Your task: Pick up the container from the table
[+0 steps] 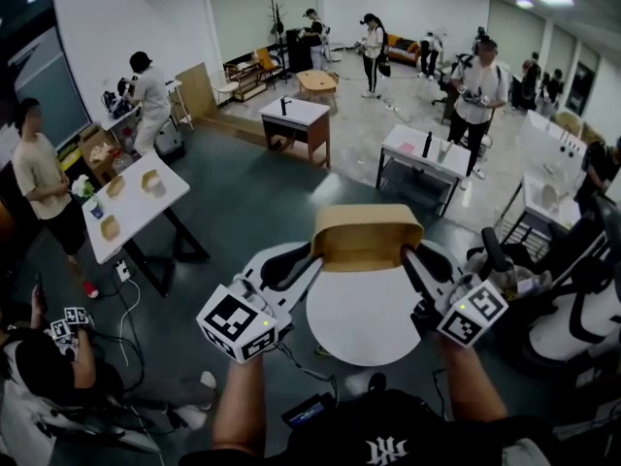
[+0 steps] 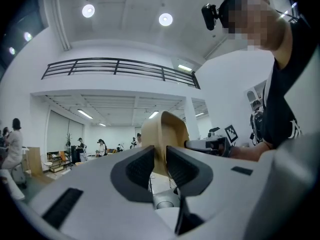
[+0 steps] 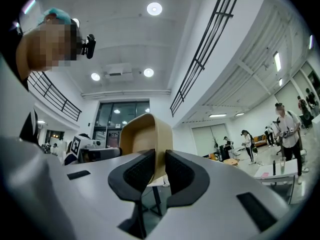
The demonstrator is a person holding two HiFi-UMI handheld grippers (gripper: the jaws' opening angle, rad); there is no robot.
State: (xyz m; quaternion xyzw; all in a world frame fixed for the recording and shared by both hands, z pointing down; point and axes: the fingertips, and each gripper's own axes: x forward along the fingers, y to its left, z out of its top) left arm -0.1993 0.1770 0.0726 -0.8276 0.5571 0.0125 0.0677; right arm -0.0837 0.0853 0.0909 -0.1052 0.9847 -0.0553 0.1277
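A tan, oblong container (image 1: 367, 236) hangs in the air above the round white table (image 1: 364, 323), open side up and roughly level. My left gripper (image 1: 309, 260) is shut on the wall at its left end. My right gripper (image 1: 412, 260) is shut on the wall at its right end. In the left gripper view the container's wall (image 2: 162, 139) stands pinched between the dark pads of the left gripper (image 2: 160, 166), with the right gripper (image 2: 210, 145) beyond. In the right gripper view the container's wall (image 3: 145, 139) is clamped by the right gripper (image 3: 160, 169).
A white rectangular table (image 1: 136, 207) with several tan containers stands at the left, a person beside it. Office chairs (image 1: 572, 309) crowd the right. More tables (image 1: 422, 153) and people fill the room behind. A crouching person (image 1: 44, 367) and floor cables lie lower left.
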